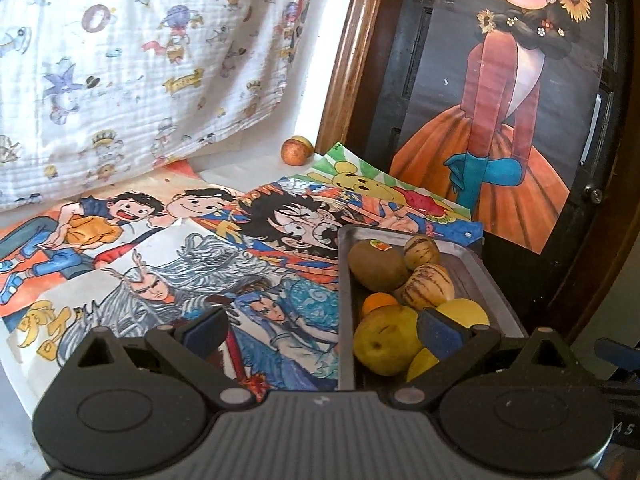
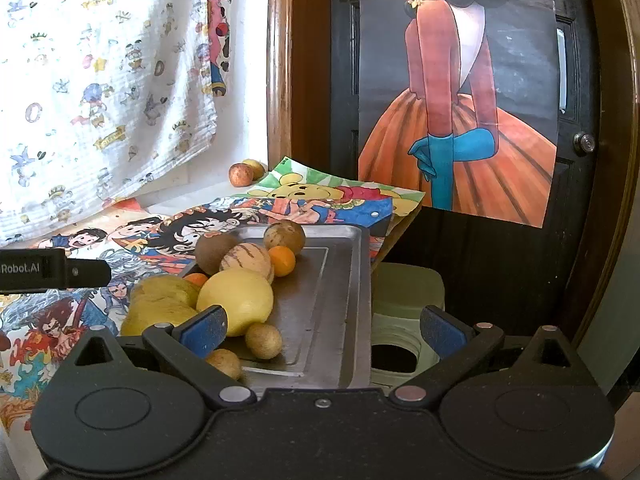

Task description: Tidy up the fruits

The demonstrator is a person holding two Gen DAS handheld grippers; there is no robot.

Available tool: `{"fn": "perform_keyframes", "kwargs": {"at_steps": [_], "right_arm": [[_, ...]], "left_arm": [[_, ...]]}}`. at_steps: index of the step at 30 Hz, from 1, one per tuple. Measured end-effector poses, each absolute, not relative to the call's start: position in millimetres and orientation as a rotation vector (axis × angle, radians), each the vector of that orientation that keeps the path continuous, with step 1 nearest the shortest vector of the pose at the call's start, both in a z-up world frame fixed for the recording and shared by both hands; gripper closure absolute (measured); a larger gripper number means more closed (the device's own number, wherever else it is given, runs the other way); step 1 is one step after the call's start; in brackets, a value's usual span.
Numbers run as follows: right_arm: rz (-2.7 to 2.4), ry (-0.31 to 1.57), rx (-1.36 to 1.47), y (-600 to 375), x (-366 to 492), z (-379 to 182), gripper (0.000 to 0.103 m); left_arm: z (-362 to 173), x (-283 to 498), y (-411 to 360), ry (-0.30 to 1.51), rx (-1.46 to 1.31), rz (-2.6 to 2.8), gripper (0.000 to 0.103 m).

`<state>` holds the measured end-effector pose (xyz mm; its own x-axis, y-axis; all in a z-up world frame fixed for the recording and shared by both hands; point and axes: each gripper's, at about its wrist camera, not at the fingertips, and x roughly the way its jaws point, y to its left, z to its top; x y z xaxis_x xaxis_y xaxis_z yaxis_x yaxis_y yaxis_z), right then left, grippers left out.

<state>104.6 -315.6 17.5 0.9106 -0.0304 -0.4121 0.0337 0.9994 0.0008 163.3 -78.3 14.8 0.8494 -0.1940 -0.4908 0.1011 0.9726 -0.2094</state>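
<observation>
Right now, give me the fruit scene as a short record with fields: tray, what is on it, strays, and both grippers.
tray: metal tray lying on cartoon drawings
on tray: kiwi, two striped pepino melons, small orange, large yellow fruit, pear, two small tan round fruits
strays: reddish apple by the door frame, a yellowish fruit behind it
left gripper: open, empty
right gripper: open, empty

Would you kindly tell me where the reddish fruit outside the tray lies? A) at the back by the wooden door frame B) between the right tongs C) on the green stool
A: the reddish fruit rests far behind the tray, beside the wooden door frame.
</observation>
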Motion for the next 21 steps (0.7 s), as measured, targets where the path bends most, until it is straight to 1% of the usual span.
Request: {"fn": "perform_keyframes", "kwargs": {"at_steps": [21], "right_arm": [[-0.062,0.361,-0.021,-288.5,82.8,18.2,0.001]], "left_arm": [[7.2,132.7,-50.7,0.496,-0.191,-0.115,0.0]]}}
